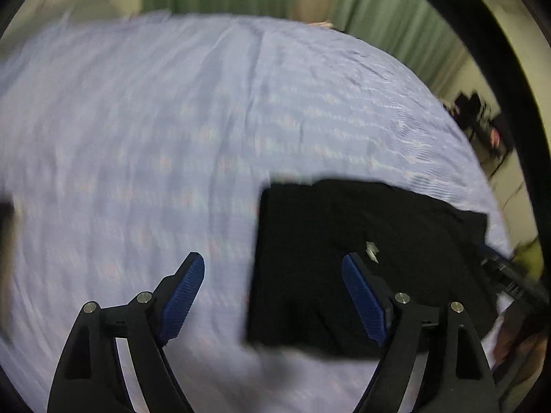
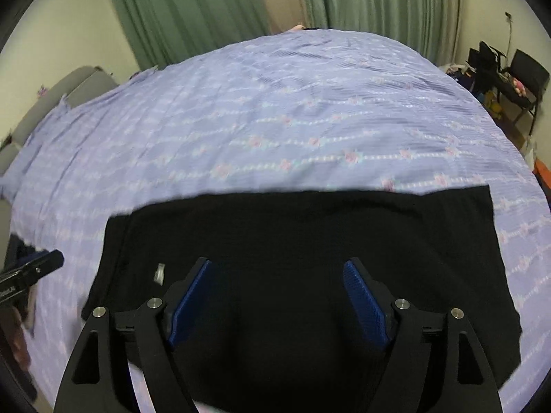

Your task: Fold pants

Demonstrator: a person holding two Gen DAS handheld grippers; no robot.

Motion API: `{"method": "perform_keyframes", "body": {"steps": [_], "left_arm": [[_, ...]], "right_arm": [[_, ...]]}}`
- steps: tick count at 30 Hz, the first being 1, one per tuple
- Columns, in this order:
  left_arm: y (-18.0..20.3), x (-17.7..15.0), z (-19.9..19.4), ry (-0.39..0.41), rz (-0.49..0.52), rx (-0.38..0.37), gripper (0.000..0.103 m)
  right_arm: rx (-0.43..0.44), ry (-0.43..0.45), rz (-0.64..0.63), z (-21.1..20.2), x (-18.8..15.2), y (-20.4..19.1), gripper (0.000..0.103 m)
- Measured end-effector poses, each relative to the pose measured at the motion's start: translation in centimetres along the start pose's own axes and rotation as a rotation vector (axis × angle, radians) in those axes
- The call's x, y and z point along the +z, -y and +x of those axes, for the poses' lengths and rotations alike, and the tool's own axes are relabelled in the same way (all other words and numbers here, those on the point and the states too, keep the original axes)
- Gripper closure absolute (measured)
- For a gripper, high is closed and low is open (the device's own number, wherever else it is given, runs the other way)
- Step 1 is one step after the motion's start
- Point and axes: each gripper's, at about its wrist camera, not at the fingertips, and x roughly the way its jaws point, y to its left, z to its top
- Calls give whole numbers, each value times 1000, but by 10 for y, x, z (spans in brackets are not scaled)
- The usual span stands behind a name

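Observation:
The black pants (image 2: 310, 258) lie folded into a flat rectangle on the lilac bedspread (image 2: 275, 120), a small white tag (image 2: 159, 272) near their left edge. In the left wrist view the pants (image 1: 344, 258) sit lower right, and the image is motion-blurred. My left gripper (image 1: 273, 263) is open and empty, hovering over the pants' left edge and the bedspread (image 1: 137, 137). My right gripper (image 2: 277, 268) is open and empty, directly above the middle of the pants. The left gripper's tip (image 2: 41, 265) shows at the left edge of the right wrist view.
Green curtains (image 2: 193, 10) hang behind the bed. A grey headboard (image 2: 51, 99) is at the far left. A dark desk and chair with clutter (image 2: 509, 72) stand at the far right, beyond the bed's edge.

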Motion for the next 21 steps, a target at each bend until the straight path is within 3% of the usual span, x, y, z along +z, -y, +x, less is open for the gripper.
{"method": "perform_keyframes", "body": {"steps": [5, 12, 14, 18, 20, 21], "left_arm": [[2, -50, 19, -86, -166, -59, 21], [-17, -65, 54, -68, -424, -185, 21], [-17, -61, 66, -58, -454, -200, 21], [-9, -51, 88, -48, -455, -217, 22], [-8, -47, 85, -25, -467, -216, 38], [-7, -45, 78, 3, -484, -232, 41]], "right_arm": [[-12, -46, 3, -13, -35, 3, 25], [-98, -86, 15, -31, -67, 21, 25], [-134, -96, 42, -33, -73, 26, 25], [-103, -118, 93, -32, -77, 26, 25], [-95, -113, 81, -33, -77, 22, 25], [-92, -102, 74, -34, -77, 20, 25]]}}
